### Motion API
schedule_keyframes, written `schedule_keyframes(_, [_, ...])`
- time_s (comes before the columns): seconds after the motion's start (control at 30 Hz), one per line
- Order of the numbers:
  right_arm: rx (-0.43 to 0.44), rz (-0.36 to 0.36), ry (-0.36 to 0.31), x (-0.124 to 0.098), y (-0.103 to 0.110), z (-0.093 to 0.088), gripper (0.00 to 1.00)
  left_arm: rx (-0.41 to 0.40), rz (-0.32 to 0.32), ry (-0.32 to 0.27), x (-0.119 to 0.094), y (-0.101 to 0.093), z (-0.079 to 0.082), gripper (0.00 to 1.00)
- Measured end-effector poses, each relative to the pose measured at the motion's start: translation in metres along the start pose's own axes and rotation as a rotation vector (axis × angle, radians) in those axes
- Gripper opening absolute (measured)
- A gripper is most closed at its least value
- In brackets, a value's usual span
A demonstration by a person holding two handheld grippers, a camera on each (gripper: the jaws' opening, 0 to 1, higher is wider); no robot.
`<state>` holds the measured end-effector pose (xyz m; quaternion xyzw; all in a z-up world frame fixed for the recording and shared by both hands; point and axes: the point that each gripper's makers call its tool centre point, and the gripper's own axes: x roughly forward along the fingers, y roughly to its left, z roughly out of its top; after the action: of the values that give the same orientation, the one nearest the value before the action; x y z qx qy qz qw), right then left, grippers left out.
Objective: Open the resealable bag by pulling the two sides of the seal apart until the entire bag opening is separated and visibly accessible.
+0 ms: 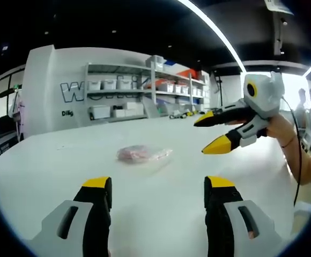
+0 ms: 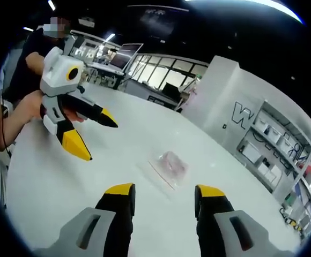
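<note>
Resealable bag [image 1: 143,155]: lies flat on the white table [image 1: 48,182], just left of centre in the left gripper view; in the right gripper view it sits right of centre, between and above the 2 jaw tips at the bottom of the frame. Clear plastic with something pinkish inside.
Seal: a thin reddish line shows along the bag's near edge in the right gripper view; whether it is pressed closed is too small to tell, but the bag looks flat and undisturbed.
Progress: by my reading, nothing of the opening is done yet; neither side of the seal is held, so gripping both sides and pulling them apart along the whole mouth is all left to do.
Left gripper [image 1: 158,188]: jaws spread wide, nothing between them, tips near the bag but apart from it. Seen also at the upper left of the right gripper view, held in a hand above the table.
Right gripper [image 2: 163,195]: jaws wide apart, empty, touching nothing. Seen also at the right of the left gripper view, raised above the table, well apart from the bag.
</note>
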<state>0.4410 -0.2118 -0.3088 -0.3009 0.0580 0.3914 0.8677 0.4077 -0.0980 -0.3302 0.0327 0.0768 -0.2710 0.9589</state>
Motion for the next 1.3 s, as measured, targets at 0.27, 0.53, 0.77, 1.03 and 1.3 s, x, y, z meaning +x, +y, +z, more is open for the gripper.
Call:
schedule_keyframes(0.27, [-0.010, 0.011, 0.004, 0.001, 0.002, 0.000, 0.40, 0.000, -0.003, -0.003, 0.000, -0.001, 0.000, 0.69])
schedule_keyframes(0.53, [-0.016, 0.022, 0.007, 0.002, 0.003, -0.001, 0.39, -0.007, -0.016, -0.005, 0.002, -0.004, 0.000, 0.69])
schedule_keyframes(0.77, [-0.025, 0.032, 0.014, 0.005, 0.006, 0.000, 0.38, -0.006, -0.021, -0.005, 0.002, -0.004, 0.000, 0.69])
schedule_keyframes(1.03, [-0.038, 0.036, 0.014, 0.007, 0.007, 0.002, 0.36, -0.004, -0.020, -0.004, 0.001, -0.004, 0.000, 0.68])
schedule_keyframes(1.3, [-0.038, 0.041, 0.014, 0.011, 0.008, 0.005, 0.36, -0.006, -0.020, -0.010, 0.001, -0.004, 0.001, 0.68])
